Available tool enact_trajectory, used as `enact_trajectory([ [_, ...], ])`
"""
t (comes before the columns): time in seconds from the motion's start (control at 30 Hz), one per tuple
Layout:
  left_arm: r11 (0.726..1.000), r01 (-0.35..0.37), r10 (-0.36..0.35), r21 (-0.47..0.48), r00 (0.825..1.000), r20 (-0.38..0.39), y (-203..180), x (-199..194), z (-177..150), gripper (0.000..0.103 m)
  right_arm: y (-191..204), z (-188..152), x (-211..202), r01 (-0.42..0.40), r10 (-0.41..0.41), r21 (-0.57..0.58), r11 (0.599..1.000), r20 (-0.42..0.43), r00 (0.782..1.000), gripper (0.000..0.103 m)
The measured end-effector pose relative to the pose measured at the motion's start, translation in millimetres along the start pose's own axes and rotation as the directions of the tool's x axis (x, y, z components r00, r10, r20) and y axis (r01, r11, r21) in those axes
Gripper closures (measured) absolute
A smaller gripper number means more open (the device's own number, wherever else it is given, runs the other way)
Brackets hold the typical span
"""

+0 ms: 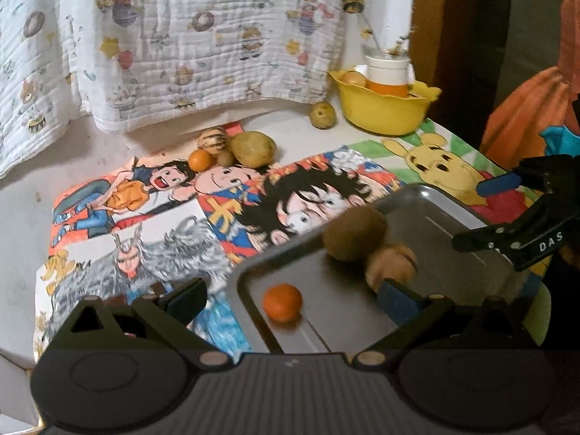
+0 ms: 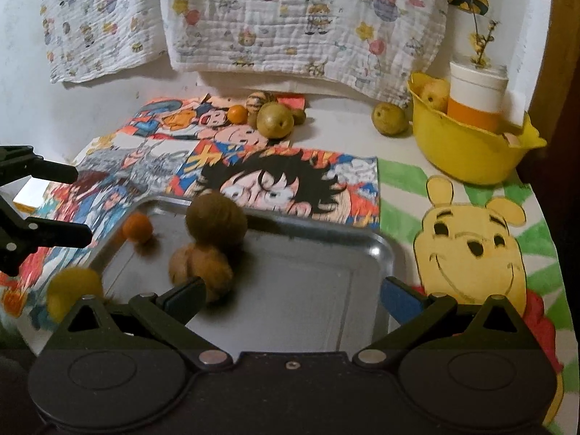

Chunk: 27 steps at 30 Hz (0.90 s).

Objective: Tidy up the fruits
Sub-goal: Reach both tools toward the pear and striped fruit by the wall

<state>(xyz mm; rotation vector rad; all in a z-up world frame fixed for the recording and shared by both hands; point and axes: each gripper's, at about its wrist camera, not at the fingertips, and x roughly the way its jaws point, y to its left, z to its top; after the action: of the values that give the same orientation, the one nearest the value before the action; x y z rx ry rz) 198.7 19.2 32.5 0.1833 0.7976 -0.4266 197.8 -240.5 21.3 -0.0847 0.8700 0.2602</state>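
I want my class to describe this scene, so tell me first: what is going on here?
A person holds two open grippers, the left gripper and the right gripper, over a shallow metal tray on cartoon drawings. The tray holds a small orange fruit, a round brown fruit and a blurred tan fruit. More fruit sits in a pile behind, near a yellow plastic bowl. Neither gripper grips anything.
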Motion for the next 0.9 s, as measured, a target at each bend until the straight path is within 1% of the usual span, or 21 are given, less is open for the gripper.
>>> enact_trajectory([
  [0.17, 0.999, -0.029, 0.029, -0.020, 1.000, 0.000, 26.2, 18.5, 17.1, 0.000, -5.9, 27.0, 18.2, 0.004, -0.004, -0.009, 1.000, 0.012, 1.000, 0.001],
  [0.33, 0.998, -0.060, 0.060, -0.027, 0.998, -0.005, 58.6, 40.4, 30.5, 0.000, -8.3, 58.0, 37.4, -0.017, 0.018, -0.028, 0.999, 0.022, 1.000, 0.001],
  [0.47, 0.997, -0.068, 0.068, -0.031, 0.998, 0.000, 87.2, 60.2, 41.9, 0.000, -4.2, 84.1, 52.4, -0.049, 0.054, -0.092, 0.995, 0.055, 0.997, 0.001],
  [0.6, 0.997, -0.075, 0.076, -0.020, 0.997, 0.027, 110.6, 78.8, 54.0, 0.000, 0.8, 109.3, 70.3, -0.077, 0.091, -0.163, 0.984, 0.079, 0.993, 0.001],
  [0.73, 0.998, -0.069, 0.069, -0.004, 0.996, 0.059, 127.0, 97.3, 66.7, 0.000, 9.5, 129.7, 89.8, -0.070, 0.098, -0.237, 0.969, 0.106, 0.990, 0.001],
  [0.9, 0.997, -0.073, 0.069, 0.036, 0.992, 0.102, 142.9, 123.3, 79.9, 0.001, 20.4, 146.0, 122.3, -0.054, 0.089, -0.312, 0.949, 0.099, 0.991, 0.001],
])
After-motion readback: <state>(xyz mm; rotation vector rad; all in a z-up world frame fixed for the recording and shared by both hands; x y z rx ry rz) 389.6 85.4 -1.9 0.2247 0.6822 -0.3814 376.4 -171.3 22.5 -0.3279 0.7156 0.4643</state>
